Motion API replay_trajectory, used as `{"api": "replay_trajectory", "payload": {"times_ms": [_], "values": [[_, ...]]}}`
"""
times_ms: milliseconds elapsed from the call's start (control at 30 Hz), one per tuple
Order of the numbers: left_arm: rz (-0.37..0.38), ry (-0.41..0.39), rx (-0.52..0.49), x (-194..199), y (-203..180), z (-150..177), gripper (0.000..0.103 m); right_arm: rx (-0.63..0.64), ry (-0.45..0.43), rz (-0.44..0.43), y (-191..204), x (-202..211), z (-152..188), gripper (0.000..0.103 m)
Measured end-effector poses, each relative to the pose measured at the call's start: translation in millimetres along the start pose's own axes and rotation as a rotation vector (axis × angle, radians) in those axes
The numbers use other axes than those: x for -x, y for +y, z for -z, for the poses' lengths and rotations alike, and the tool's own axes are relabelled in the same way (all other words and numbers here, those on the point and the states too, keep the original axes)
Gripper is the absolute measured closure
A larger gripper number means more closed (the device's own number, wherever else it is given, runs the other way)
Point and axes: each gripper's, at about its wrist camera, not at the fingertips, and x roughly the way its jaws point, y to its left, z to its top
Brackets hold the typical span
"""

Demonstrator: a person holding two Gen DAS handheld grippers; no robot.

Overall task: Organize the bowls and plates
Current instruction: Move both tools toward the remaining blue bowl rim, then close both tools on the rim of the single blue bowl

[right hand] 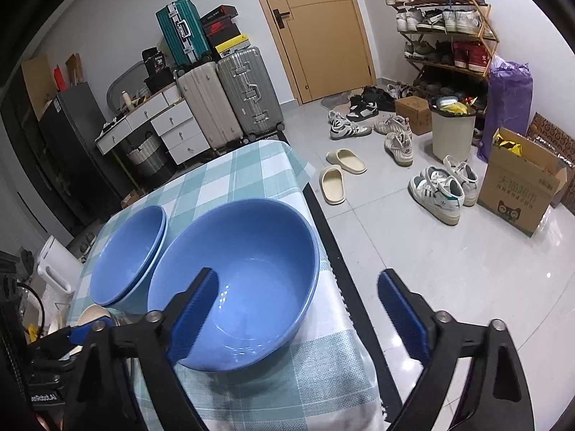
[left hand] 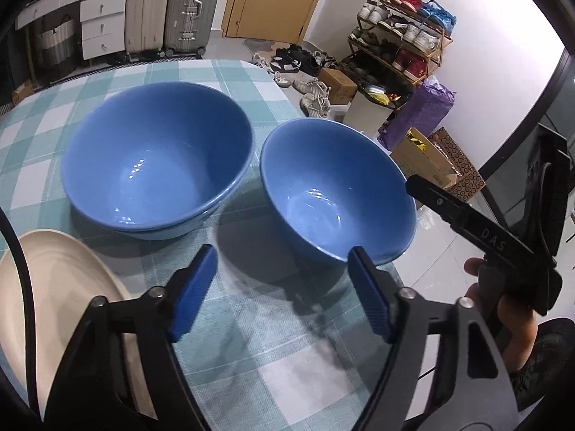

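The left gripper (left hand: 282,287) is hovering above the checked tablecloth (left hand: 251,341) with its blue pads (left hand: 194,292) spread wide apart, holding nothing. Just beyond its fingertips two sets of blue bowls are sitting upright on the cloth. The stacked bowls (left hand: 158,158), one nested inside another, are standing toward the left and farther back; in the right wrist view the same stacked bowls (right hand: 129,255) are showing their double rim clearly. The single bowl (left hand: 337,190) is resting near the table's right edge, just beside the stack, and whether the two are touching is hard to tell. A cream plate (left hand: 54,287) is lying flat at the near left corner, partly hidden under the left gripper's frame.

The right gripper (right hand: 298,309) is also standing open, its fingers parted wide and empty. Its left finger (right hand: 194,312) is hanging over the single bowl (right hand: 244,280), while the other finger is reaching out past the table edge above the tiled floor (right hand: 413,251). Seen from the left wrist, the right gripper (left hand: 417,185) is being held by the person's hand (left hand: 503,316) close to the single bowl's far rim
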Motion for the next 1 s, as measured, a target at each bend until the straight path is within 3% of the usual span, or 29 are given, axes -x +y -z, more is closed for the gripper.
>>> {"api": "replay_trajectory", "payload": {"times_ms": [267,600,733,1000], "values": [[-0.027,0.017,0.016,-30,-6,-10,0.047,-0.008,0.022,-0.031,-2,-12,4,0.035],[-0.024,0.028,0.004,-57,-10,-18,0.064,-0.016,0.017,-0.054,0,-21,10,0.068],[-0.015,0.027,-0.012,-60,-14,-19,0.076,-0.013,0.015,-0.043,0,-24,10,0.074],[-0.021,0.023,-0.021,-62,-17,-21,0.076,-0.029,0.004,-0.056,-4,-23,9,0.078]]}}
